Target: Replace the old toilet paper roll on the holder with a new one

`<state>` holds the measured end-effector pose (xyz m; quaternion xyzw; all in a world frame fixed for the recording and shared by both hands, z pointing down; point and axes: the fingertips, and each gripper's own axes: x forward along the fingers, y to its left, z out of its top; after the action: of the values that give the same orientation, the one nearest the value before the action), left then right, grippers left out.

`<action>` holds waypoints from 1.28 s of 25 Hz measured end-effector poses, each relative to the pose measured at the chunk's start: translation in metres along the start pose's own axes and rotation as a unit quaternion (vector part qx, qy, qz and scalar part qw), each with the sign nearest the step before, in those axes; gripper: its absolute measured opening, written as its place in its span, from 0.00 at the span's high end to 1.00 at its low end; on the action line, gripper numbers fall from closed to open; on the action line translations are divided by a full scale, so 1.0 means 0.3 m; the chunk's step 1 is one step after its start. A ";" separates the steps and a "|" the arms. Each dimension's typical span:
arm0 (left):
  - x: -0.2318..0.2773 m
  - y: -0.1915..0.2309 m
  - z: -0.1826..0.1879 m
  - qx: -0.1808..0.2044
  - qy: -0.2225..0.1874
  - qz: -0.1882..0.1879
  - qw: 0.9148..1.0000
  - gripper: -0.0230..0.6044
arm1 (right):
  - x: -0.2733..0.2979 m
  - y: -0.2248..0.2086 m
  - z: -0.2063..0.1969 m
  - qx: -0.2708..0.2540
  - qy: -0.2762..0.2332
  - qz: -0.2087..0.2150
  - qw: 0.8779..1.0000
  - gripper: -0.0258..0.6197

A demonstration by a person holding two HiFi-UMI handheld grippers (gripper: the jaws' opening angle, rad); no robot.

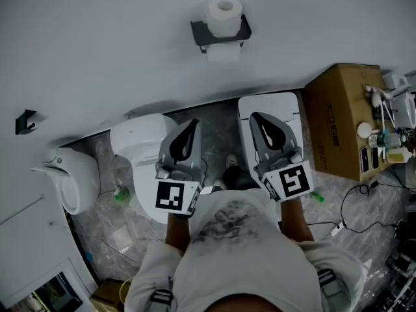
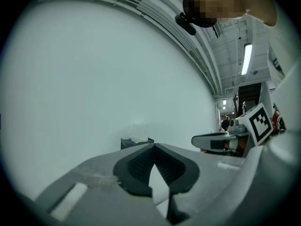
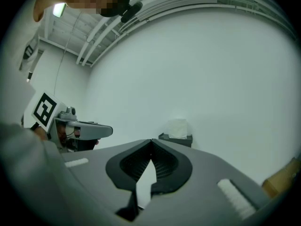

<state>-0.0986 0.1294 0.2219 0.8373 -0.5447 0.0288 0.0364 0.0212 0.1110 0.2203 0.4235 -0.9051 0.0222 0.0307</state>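
Our left claw [image 1: 192, 123] and right claw [image 1: 256, 117] are closed and hold nothing, far from the dark grey wall holder [image 1: 199, 32], so its white paper roll [image 1: 223, 52] is not swapped.

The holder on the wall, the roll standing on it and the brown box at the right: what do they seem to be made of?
Holder: dark and matte with thin flat edges; probably painted metal, perhaps plastic.
Roll: white soft paper, wound around a hollow core.
Box: brown matte cardboard, with print on it.
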 end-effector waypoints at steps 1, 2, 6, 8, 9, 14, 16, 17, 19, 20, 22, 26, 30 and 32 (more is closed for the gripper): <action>0.014 0.002 -0.002 0.000 0.003 0.003 1.000 0.96 | 0.008 -0.012 -0.002 0.001 0.001 0.003 1.000 0.96; 0.028 0.002 -0.001 0.000 0.004 0.006 1.000 0.96 | 0.016 -0.026 -0.004 0.002 0.002 0.006 1.000 0.96; 0.085 0.012 0.005 0.003 0.007 0.019 1.000 0.96 | 0.053 -0.075 -0.012 0.004 0.002 0.018 1.000 0.96; 0.109 0.017 -0.001 0.003 0.008 0.024 1.000 0.96 | 0.070 -0.098 -0.021 0.004 0.005 0.023 1.000 0.96; 0.122 0.018 -0.004 0.003 0.009 0.026 1.000 0.96 | 0.078 -0.110 -0.026 0.004 0.006 0.025 1.000 0.96; 0.189 0.027 -0.023 0.004 0.018 0.025 1.000 0.96 | 0.121 -0.162 -0.050 0.009 0.016 0.030 0.999 0.96; 0.213 0.039 -0.027 0.004 0.017 0.026 0.999 0.96 | 0.141 -0.176 -0.061 0.010 0.020 0.032 0.999 0.96; 0.224 0.045 -0.030 0.004 0.017 0.026 0.999 0.96 | 0.151 -0.183 -0.066 0.010 0.022 0.032 0.999 0.96; 0.247 0.056 -0.040 0.004 0.019 0.026 0.999 0.96 | 0.169 -0.198 -0.076 0.012 0.025 0.033 0.999 0.96; 0.256 0.060 -0.047 0.002 0.022 0.027 0.999 0.96 | 0.178 -0.206 -0.081 0.012 0.025 0.032 0.999 0.96; 0.272 0.068 -0.061 -0.003 0.030 0.027 0.999 0.96 | 0.194 -0.219 -0.090 0.012 0.027 0.030 0.999 0.96; 0.304 0.094 -0.087 -0.011 0.036 0.025 0.999 0.96 | 0.230 -0.241 -0.111 0.014 0.032 0.024 0.999 0.96; 0.336 0.126 -0.113 -0.010 0.037 0.020 0.999 0.96 | 0.265 -0.258 -0.139 0.014 0.040 0.018 0.999 0.96; 0.352 0.142 -0.127 -0.011 0.039 0.016 0.999 0.96 | 0.283 -0.267 -0.152 0.014 0.043 0.014 0.999 0.96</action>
<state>-0.0950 0.0196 0.2703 0.8264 -0.5564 0.0559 0.0658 0.0301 -0.0024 0.2731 0.4102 -0.9082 0.0533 0.0636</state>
